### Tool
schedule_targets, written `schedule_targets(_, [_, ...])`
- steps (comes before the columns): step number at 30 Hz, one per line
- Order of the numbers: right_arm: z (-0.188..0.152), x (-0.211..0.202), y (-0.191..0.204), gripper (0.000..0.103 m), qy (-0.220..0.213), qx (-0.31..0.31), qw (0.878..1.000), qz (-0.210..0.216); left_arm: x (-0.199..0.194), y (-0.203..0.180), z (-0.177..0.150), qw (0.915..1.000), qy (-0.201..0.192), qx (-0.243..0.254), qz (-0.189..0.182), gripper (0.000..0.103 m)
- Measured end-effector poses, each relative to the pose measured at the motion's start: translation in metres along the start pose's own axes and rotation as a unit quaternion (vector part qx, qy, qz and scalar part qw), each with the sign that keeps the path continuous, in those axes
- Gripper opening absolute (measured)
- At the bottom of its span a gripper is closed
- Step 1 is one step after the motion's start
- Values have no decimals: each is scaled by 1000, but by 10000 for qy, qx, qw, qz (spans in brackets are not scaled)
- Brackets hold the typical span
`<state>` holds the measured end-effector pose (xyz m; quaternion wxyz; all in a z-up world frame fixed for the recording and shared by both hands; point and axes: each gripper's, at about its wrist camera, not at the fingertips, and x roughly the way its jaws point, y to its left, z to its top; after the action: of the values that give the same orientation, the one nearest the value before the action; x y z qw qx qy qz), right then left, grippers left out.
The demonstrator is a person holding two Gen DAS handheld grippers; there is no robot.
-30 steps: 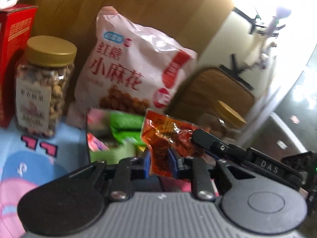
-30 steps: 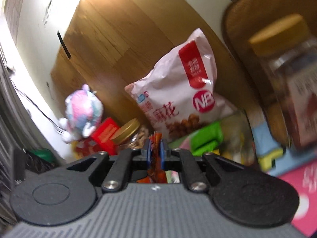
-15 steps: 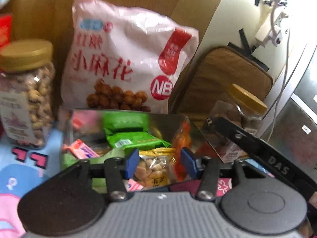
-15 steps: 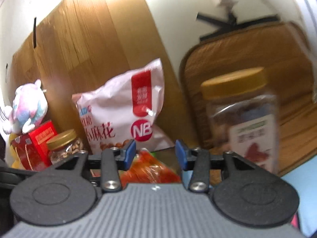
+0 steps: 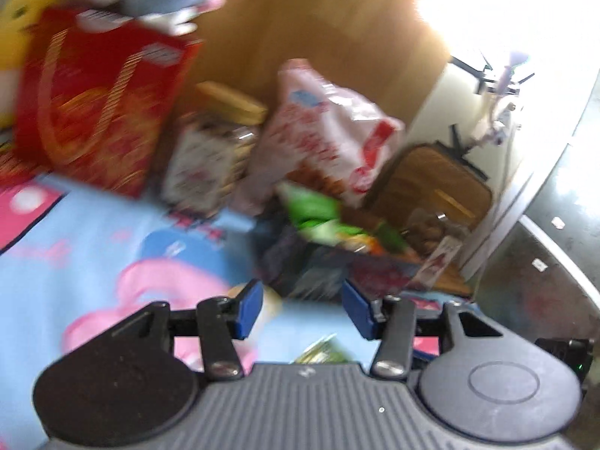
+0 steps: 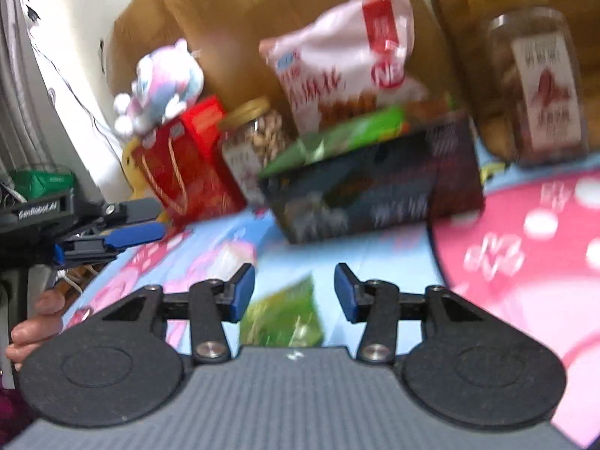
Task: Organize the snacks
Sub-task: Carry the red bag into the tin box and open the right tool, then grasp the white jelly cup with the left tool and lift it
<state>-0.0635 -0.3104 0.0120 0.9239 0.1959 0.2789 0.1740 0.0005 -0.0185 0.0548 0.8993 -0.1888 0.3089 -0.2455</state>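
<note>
Jaws of the right gripper are standing apart w/ nothing pinched; they've just been opening. Directly below the gap, a flat green snack packet is lying on the tabletop, near the blue pads but not touching them as far as blur lets me tell. Beyond the jaws, the dark box is sitting on the tabletop, boxy, glossy-walled, w/ crinkly green packets poking above its rim.

Left gripper jaws are also spread and empty, having just been opening. A bit of green-and-yellow wrapper is showing under the gap, close to the gripper body. The box is lying ahead of the jaws, apart from them, heavily blurred.

Tabletop is wearing a soft-looking cloth, light blue w/ pink cartoon shapes. Behind the box: a puffy pink-white plastic bag w/ red label, leaning vs. the wood panel; a clear jar of nuts w/ gold screw lid; a red carton w/ cord handle; a plush toy on top of it. At right in the right wrist view, another clear jar w/ yellow lid, paper label. At that view's left edge, the left gripper's blue pads and a person's fingers are showing.
</note>
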Motion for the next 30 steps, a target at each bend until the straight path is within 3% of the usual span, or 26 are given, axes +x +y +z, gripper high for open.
schedule_targets(3, [-1,8,11,50,143,-38,9999,39,-8,26,-10,9994,-3,-294,186,48])
schedule_targets(7, [4,21,29,50,280,-100,9994,161,-3,48,-10,9970,49,-761,123,48])
schedule_targets(13, [-5,39,54,50,397,-459,9981,92,24,30,-11,9992,274,-264,146,52])
schedule_targets(16, [-3,50,52,50,467,-277,9985,108,40,21,-12,9991,389,0,178,54])
schedule_targets(19, [5,64,49,51,548,71,9981,276,43,30,-9,9987,402,-312,-22,54])
schedule_targets(22, [10,81,53,51,694,31,9971,309,43,40,-5,9975,441,-539,-145,54])
schedule_targets(26, [14,107,58,51,977,-49,9949,252,59,43,-2,9959,758,-466,-187,49])
schedule_targets(28, [12,116,58,44,1063,-59,9940,259,66,49,-4,9933,861,-718,-290,40])
schedule_targets(30, [11,110,62,39,973,-143,9949,233,65,49,-6,9924,861,-811,-338,38])
